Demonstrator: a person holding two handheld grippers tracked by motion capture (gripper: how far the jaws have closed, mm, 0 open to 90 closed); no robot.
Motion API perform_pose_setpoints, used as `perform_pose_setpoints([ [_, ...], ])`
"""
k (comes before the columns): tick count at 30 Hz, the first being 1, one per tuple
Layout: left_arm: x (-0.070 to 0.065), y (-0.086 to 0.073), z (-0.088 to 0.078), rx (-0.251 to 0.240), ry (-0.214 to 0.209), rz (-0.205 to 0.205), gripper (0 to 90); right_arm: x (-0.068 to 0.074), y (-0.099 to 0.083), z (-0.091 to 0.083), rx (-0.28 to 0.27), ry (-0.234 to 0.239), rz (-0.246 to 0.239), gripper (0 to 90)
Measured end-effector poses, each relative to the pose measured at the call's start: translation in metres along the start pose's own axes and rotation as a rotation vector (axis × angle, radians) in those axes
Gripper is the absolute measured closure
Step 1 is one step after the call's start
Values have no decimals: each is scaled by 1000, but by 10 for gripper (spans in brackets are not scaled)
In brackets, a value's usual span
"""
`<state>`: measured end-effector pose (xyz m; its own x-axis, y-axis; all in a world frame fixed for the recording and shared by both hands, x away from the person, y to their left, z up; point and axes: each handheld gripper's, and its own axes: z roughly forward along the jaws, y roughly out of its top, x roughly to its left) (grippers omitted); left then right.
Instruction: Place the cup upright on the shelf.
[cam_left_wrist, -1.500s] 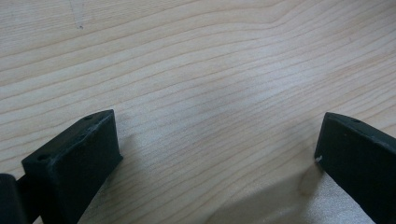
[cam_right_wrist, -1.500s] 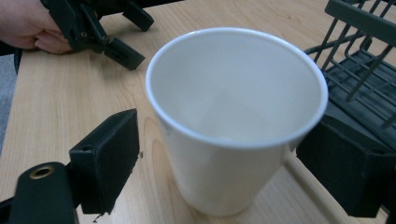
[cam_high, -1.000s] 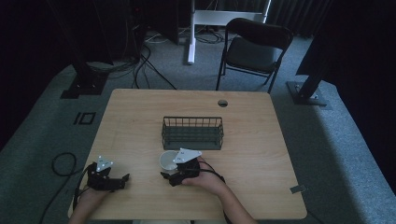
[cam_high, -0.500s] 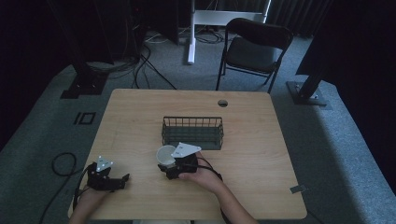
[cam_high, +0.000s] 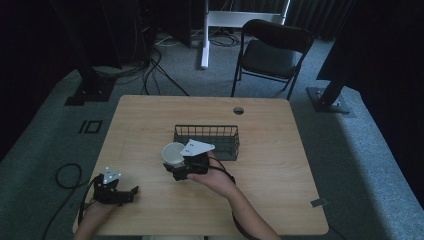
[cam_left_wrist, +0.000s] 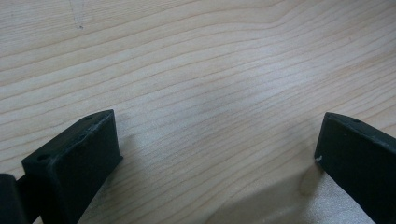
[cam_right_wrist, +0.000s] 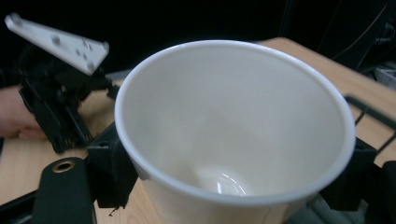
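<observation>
— Where did we have the white cup (cam_high: 173, 153) at that point?

— In the right gripper (cam_high: 179, 169), jaws closed on its wall from both sides, just below the rim. It hung above the table (cam_high: 280, 165), right beside the near wall of the wire basket (cam_high: 206, 141).

— And the left gripper (cam_left_wrist: 215, 154)?

— Spread wide with nothing in it, resting near the table's front corner, well apart.

— How did we judge the cup would handle?

— Light, thin-walled and smooth, probably easy to crush or let slip. We thought a gentle grip under the stiffer rim best.
</observation>
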<state>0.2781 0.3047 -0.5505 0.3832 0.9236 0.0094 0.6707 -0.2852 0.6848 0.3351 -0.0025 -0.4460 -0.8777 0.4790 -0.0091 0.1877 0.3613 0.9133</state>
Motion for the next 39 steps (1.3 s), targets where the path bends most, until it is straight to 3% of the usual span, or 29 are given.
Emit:
perform_pose_setpoints([
  [6,0,0,0,1,-1,0,1,-2,23,-5,-37,-20,-6,206],
  [16,0,0,0,0,0,0,1,-11,43,-14,-76,-116,20,207],
  [17,0,0,0,-1,0,-2,1,-13,44,-15,-90,-149,21,207],
  [22,0,0,0,0,0,-1,1,-19,44,-18,-105,-207,44,207],
  [23,0,0,0,0,0,-1,1,-23,44,-18,-100,-237,57,207],
  [24,0,0,0,0,0,-1,1,-23,44,-18,-100,-237,57,207],
  [25,0,0,0,-1,0,-1,1,-27,44,-19,-96,-274,69,207],
  [26,0,0,0,-1,0,-1,1,-27,44,-19,-96,-274,69,207],
  [27,0,0,0,-1,0,-1,1,-32,43,-19,-92,-318,76,207],
  [29,0,0,0,0,0,-1,1,-38,42,-19,-93,-362,87,208],
  [30,0,0,0,0,0,-1,2,-38,42,-19,-93,-362,87,208],
  [33,0,0,0,-1,0,-1,1,-49,37,-18,-77,-431,116,208],
  [38,0,0,0,-1,0,-1,1,-58,31,-17,-51,-478,140,207],
  [39,0,0,0,-1,0,-2,1,-63,26,-16,-50,-505,171,208],
])
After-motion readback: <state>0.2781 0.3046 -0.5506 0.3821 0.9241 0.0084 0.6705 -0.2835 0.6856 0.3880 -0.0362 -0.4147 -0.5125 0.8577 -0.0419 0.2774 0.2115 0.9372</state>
